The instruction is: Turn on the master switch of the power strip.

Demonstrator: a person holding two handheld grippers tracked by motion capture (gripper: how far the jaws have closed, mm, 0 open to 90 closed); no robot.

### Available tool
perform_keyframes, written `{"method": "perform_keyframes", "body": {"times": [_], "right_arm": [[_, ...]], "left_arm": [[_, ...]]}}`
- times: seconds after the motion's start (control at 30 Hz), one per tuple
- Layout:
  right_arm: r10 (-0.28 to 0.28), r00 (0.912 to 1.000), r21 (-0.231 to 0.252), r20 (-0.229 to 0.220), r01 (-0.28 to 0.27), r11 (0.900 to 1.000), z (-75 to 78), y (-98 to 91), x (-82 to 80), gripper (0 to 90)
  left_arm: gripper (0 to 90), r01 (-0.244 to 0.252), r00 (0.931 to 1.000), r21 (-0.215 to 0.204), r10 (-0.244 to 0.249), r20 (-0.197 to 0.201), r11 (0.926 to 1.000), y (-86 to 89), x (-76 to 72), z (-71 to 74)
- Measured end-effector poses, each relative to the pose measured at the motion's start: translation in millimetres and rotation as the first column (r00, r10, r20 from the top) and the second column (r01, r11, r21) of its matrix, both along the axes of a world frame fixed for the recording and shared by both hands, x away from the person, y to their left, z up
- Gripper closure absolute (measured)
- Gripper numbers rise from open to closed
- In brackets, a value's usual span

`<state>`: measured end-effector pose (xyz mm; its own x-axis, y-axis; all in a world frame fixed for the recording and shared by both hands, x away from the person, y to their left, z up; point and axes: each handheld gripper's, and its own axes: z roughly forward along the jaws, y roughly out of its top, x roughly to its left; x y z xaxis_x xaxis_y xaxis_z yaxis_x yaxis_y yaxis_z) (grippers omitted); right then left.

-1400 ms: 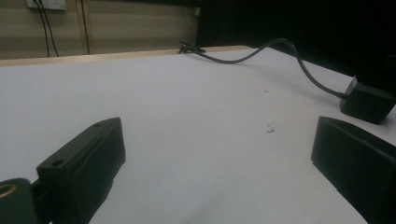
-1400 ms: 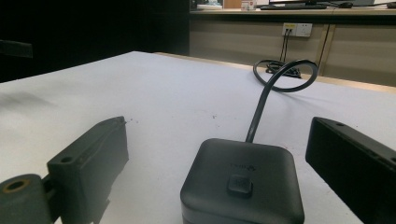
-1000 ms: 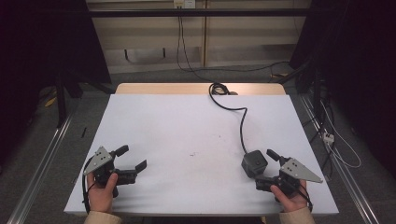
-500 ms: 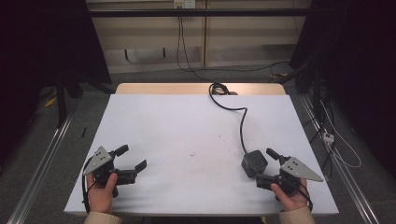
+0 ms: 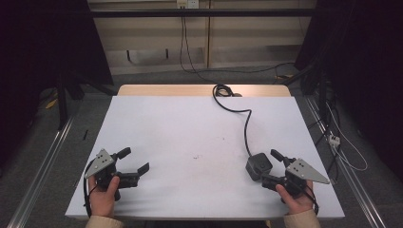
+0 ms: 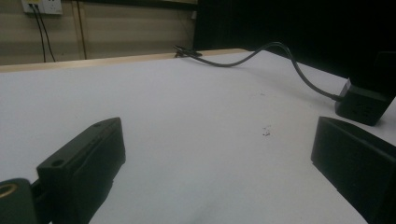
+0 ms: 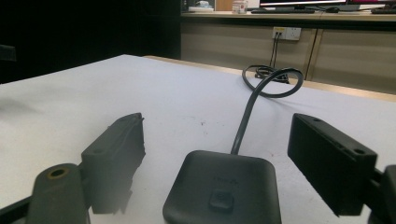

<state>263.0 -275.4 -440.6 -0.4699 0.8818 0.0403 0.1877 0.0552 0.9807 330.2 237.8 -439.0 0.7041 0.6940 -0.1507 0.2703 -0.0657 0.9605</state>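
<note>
Black adapter [image 7: 223, 192] sits between right gripper's [image 7: 212, 156] closing fingers [image 7: 114, 161].

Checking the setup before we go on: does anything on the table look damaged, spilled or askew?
Nothing stands out. The black box lies flat on the white table between the open jaws of the right gripper, its cable intact. Only a faint dark smudge marks the middle.

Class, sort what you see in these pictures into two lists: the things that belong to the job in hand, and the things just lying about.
Part of the job:
- black box with its cord, lying on the table
- right gripper, jaws just closing around the box, not yet pressing it

Just lying about:
- left gripper, open over bare table
- wall sockets
- cables on the floor
</note>
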Motion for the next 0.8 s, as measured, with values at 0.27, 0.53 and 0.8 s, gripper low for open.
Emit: {"method": "perform_keyframes", "body": {"times": [0.27, 0.53, 0.8], "right_arm": [[-0.007, 0.9999, 0.015, -0.011, 0.007, 0.9999, 1.9, -1.3, 0.9, 25.5], [0.004, 0.9999, 0.013, -0.013, -0.004, 0.9999, 2.8, -1.8, 2.0, 31.3], [0.007, 0.9998, 0.011, -0.021, -0.007, 0.9999, 4.8, -2.9, 2.9, 35.9]], "left_arm": [[2.6, -0.001, 1.0000, -0.001, 0.001, 0.001, 1.0000, -0.4, 0.1, 0.2], [2.6, 0.003, 1.0000, 0.000, -0.003, 0.000, 1.0000, -1.4, 0.2, 0.0], [2.6, 0.004, 1.0000, 0.003, -0.004, 0.004, 1.0000, -1.9, 0.2, 0.6]]}}
